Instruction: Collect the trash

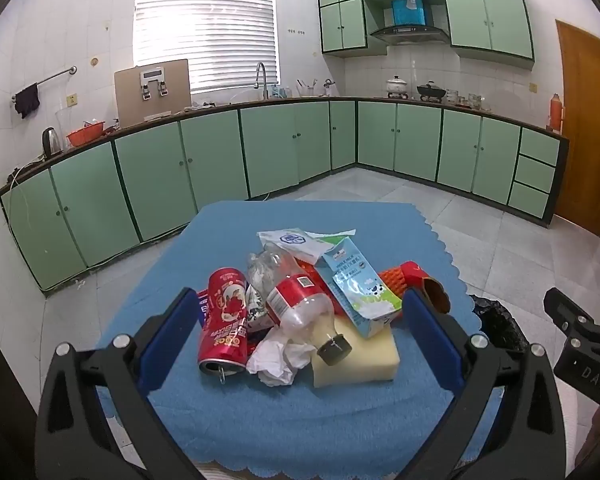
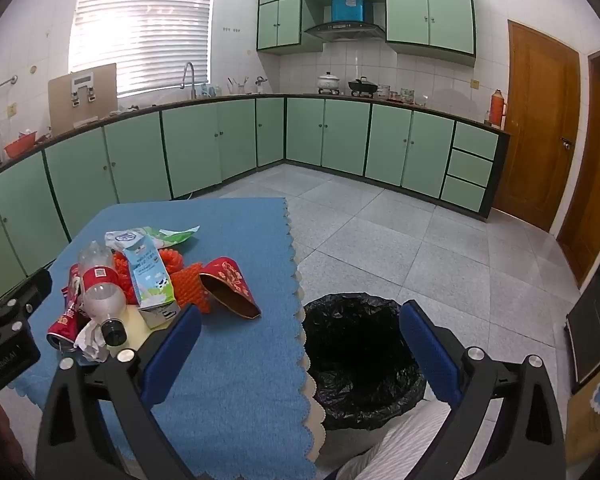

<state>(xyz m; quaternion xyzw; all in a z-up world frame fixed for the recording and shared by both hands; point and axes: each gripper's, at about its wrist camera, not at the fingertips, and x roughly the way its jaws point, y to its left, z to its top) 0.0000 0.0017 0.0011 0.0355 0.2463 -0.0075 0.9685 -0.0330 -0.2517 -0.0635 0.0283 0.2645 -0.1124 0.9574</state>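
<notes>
A heap of trash lies on the blue-clothed table [image 1: 260, 420]: a red can [image 1: 224, 316] on its side, a clear plastic bottle [image 1: 296, 300] with a red label and black cap, a crumpled white tissue [image 1: 276, 360], a milk carton [image 1: 360, 288], a yellow sponge block [image 1: 364, 356], an orange foam net [image 1: 392, 280] and a red paper cup [image 1: 428, 284]. My left gripper [image 1: 300, 316] hovers open in front of the heap, nothing between its fingers. My right gripper [image 2: 300, 340] is open above the table's right edge and the black-lined bin [image 2: 360, 360].
The bin stands on the tiled floor right of the table [image 2: 240, 380]. Green kitchen cabinets [image 2: 340, 136] run along the far walls, and a wooden door [image 2: 540, 128] is at the right. White fabric [image 2: 400, 448] shows low beside the bin.
</notes>
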